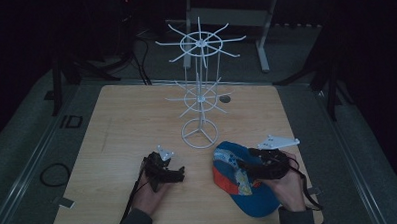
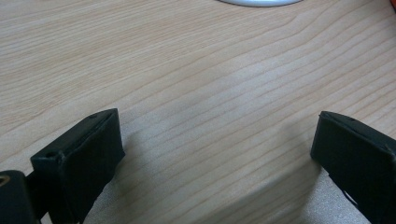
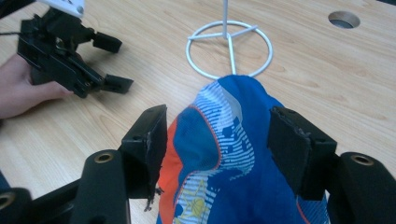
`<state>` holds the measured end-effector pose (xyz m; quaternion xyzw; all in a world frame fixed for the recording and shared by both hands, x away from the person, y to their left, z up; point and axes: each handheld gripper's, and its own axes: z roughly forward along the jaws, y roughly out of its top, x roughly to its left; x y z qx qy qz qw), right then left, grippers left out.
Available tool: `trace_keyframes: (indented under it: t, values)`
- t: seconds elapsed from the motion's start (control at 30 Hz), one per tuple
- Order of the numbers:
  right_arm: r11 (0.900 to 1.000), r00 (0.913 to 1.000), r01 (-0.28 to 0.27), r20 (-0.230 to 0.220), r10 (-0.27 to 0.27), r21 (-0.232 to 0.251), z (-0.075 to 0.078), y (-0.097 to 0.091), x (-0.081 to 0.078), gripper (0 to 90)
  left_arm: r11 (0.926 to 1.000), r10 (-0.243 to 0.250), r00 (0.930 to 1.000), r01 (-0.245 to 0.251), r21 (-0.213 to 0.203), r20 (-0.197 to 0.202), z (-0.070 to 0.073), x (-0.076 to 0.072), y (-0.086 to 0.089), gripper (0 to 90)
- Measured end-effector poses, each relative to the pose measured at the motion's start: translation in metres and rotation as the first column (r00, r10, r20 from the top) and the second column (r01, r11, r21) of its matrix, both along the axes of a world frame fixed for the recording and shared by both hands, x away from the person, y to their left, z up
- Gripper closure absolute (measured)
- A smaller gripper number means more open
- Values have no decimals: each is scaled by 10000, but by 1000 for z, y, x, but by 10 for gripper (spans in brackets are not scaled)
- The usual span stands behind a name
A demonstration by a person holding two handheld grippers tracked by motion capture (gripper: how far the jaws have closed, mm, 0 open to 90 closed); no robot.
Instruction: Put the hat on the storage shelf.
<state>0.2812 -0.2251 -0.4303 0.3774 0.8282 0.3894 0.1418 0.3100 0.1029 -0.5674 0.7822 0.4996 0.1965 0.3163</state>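
Note:
A blue cap (image 1: pixel 252 197) with an orange panel and white stripes lies on the wooden table at the near right. My right gripper (image 1: pixel 244 169) hovers over it, open. In the right gripper view its two jaws stand on either side of the cap's crown (image 3: pixel 233 107) without pressing it. My left gripper (image 1: pixel 180 173) is at the near middle left, open. In the left gripper view its jaws (image 2: pixel 217 126) are spread wide over bare wood. A white wire rack (image 1: pixel 201 92) with two tiers of hooks stands at mid table, its ring base (image 3: pixel 229 46) just beyond the cap.
The left gripper (image 3: pixel 70 56) and the hand holding it appear at the upper left of the right gripper view. A round hole (image 3: pixel 344 19) sits in the table behind the rack. A cable loop (image 1: pixel 54 174) lies off the table's left edge. Dark floor and table legs surround the table.

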Motion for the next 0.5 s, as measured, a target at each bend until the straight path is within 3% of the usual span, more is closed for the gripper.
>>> trace_keyframes:
  t: [0.1, 0.5]
  values:
    - [9999, 9997, -99, -233, 96, -131, 2, 2, 7, 355, 10000, -1, 10000, 1, 0, -2, 0, 0, 0, 26]
    - [9973, 9996, -57, -278, 37, -734, 11, 7, 28, 298, 10000, 0, 10000, 0, -3, -4, 0, 0, 0, 26]
